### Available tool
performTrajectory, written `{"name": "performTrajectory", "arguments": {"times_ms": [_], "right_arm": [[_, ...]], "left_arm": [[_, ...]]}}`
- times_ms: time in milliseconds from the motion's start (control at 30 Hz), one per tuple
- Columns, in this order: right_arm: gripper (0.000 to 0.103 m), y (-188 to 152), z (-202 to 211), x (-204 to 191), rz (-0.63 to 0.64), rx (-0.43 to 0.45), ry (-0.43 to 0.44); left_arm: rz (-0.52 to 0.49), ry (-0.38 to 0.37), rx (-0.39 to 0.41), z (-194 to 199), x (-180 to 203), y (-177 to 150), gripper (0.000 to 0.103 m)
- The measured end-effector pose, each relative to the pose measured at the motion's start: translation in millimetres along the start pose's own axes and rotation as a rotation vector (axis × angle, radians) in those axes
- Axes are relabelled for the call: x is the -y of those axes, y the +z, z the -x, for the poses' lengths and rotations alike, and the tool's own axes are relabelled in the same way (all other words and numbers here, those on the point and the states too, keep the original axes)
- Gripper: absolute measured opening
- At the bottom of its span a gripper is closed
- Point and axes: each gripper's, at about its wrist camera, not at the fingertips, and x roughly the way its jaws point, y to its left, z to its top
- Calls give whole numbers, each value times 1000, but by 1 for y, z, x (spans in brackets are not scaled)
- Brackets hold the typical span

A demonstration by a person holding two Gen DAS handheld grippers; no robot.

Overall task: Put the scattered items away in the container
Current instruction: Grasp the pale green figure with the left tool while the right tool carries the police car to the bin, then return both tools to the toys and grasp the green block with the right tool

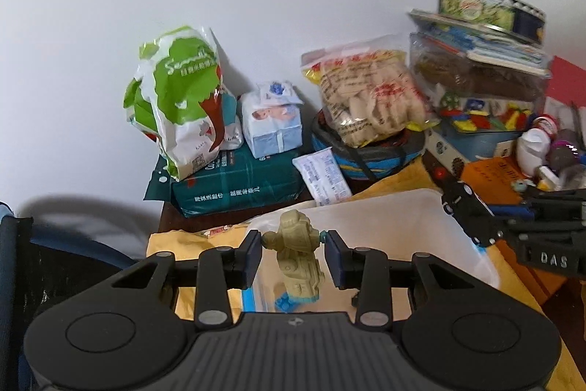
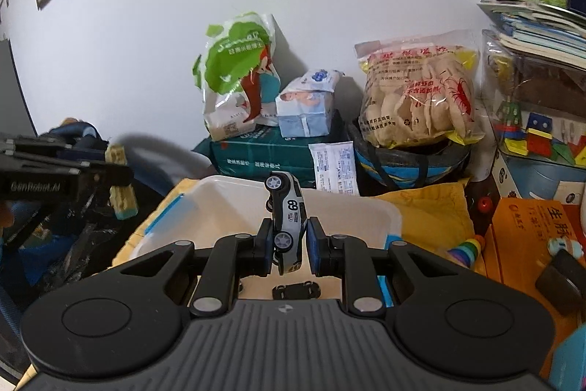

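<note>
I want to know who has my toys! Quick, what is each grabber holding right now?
Left gripper: shut on the tan robot toy, above the white container.
Right gripper: shut on the silver toy car, which points nose-up.

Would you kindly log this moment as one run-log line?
left gripper: shut on tan robot toy | right gripper: shut on silver toy car | both over white bin | black car in bin

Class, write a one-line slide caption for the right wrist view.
Right tool grips a silver toy car nose-up over the white container, a small black car already inside.
</note>
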Motion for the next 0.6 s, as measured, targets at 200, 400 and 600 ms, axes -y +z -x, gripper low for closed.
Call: {"name": "performTrajectory", "arguments": {"times_ms": [200,400,600], "right_arm": [[55,2,-19,2,36,-29,-28],[55,-17,-4,9,17,-19,-28],[55,-77,24,8,-14,-39,-93]], "left_arm": [[-58,55,-47,-27,3,-3,61],[-70,39,-30,-11,3,-35,61],[-19,10,-71,13,5,-109,66]]}}
